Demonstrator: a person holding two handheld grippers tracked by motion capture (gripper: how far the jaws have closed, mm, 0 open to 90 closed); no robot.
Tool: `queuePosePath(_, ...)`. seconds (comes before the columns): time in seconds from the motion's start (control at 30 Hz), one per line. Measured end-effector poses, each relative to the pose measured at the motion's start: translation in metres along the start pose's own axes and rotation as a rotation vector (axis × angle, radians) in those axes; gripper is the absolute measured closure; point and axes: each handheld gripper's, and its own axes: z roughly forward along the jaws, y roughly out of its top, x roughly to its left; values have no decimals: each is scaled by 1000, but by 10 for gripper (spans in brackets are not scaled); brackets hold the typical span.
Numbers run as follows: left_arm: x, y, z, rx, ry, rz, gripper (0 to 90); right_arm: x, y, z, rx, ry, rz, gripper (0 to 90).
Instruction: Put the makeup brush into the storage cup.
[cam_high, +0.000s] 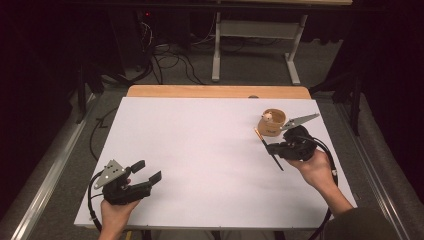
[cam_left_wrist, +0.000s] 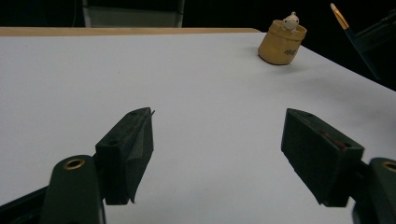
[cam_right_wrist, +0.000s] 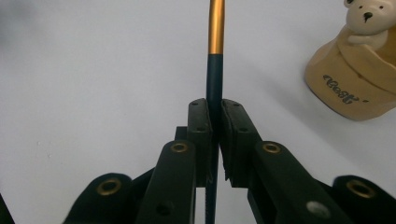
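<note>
Right gripper (cam_right_wrist: 214, 116) clamped on pen (cam_right_wrist: 215, 56), holder (cam_right_wrist: 355, 84) just beside it; left gripper (cam_left_wrist: 217, 140) open, idle; risk: thin pen pivots in pads, missing holder mouth.

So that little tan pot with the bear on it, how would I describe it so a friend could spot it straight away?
Start from the white table and look to its far right corner, just beyond the right gripper, which holds a dark pen. There stands the tan pot. It is the one round, sand-coloured thing, with a small white bear peeking over its rim.
</note>
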Motion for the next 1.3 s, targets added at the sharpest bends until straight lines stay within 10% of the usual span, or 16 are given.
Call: queuePosePath(1.3,0,0,1,3,1,1,258,-17,19,-13,-97,-32,52,851)
